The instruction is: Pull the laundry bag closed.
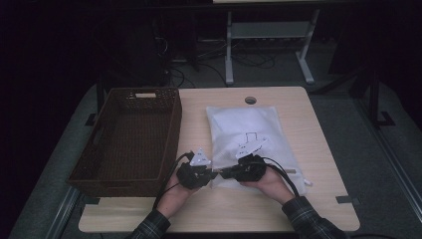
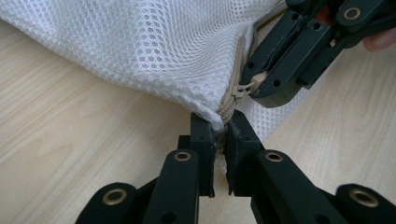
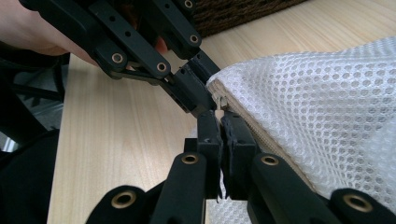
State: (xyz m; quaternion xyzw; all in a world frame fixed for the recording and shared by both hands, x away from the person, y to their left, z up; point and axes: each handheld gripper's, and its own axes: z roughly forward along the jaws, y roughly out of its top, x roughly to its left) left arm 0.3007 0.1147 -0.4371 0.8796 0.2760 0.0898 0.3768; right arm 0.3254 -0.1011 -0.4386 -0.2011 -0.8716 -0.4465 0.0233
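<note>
I'm at the opening step on the white mesh bag (image 1: 249, 142), which lies flat on the right half of the table (image 1: 328, 199), running from near the far edge down toward the near one, well apart from the right edge. Both tools meet at the bag's near-left corner.

My left gripper (image 2: 220, 140) is clenched on that corner of the mesh, right at the end of the beige zipper (image 2: 233, 65); I read this as the anchoring hold. My right gripper (image 3: 220, 122) is pinched shut on the small zipper pull (image 2: 240, 89), which the left gripper view shows caught at its jaw tips just above my own clamp. No earlier look is to hand, so I judge only that the grip seems set.

Next, I reckon the right tool must draw the pull along the zipper line, away from the corner, while the left keeps the fabric taut. The pull is tiny and the mesh soft, so a slip or bunching is the risk.

A dark wicker basket (image 1: 129, 137) stands on the left part of the table, empty as far as I can see. The table is pale wood-grain with a cable hole (image 1: 251, 100) near the far edge. Beyond it the room is dim, with a white desk frame (image 1: 268, 45) and loose cables (image 1: 199, 59) on the floor.
</note>
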